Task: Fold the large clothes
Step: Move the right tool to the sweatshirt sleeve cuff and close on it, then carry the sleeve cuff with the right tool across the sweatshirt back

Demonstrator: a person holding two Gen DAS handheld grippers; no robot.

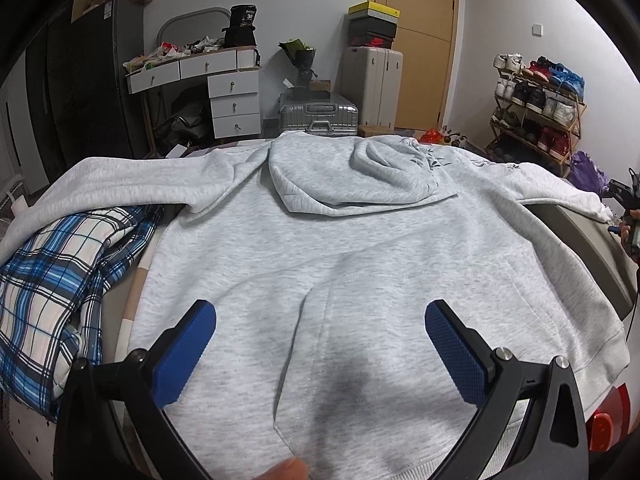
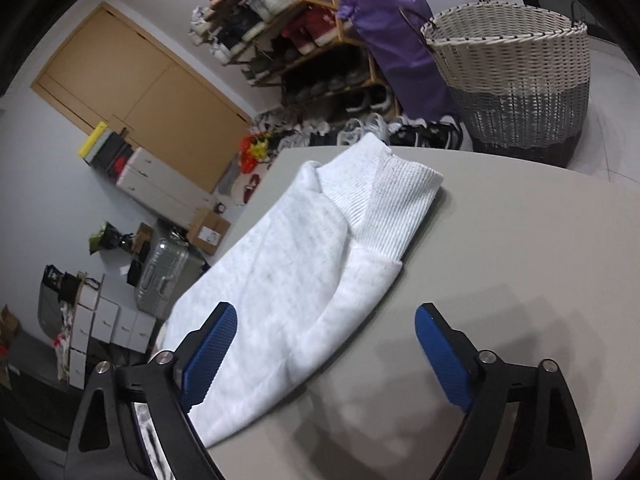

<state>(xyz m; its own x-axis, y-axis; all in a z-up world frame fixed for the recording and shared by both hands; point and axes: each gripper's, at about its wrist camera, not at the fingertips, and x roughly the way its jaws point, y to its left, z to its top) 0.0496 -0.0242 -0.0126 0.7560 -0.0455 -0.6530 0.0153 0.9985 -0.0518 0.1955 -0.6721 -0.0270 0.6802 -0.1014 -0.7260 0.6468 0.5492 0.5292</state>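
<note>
A light grey hoodie [image 1: 360,248] lies spread flat on the table, hood at the far side, both sleeves stretched out sideways. My left gripper [image 1: 320,320] hovers open over its front pocket near the hem, nothing between the blue pads. In the right wrist view the hoodie's sleeve [image 2: 288,272] lies on the grey table, its ribbed cuff [image 2: 392,208] pointing away. My right gripper [image 2: 326,320] is open just above the sleeve's near part, the left pad over the cloth and the right pad over bare table; no pad presses on the fabric.
A blue plaid garment [image 1: 60,272] lies bunched at the table's left. A woven laundry basket [image 2: 516,80], a purple bag [image 2: 396,40] and a shoe rack [image 2: 288,24] stand beyond the table's far right edge. Suitcases [image 1: 320,114] and a drawer desk [image 1: 224,84] stand behind.
</note>
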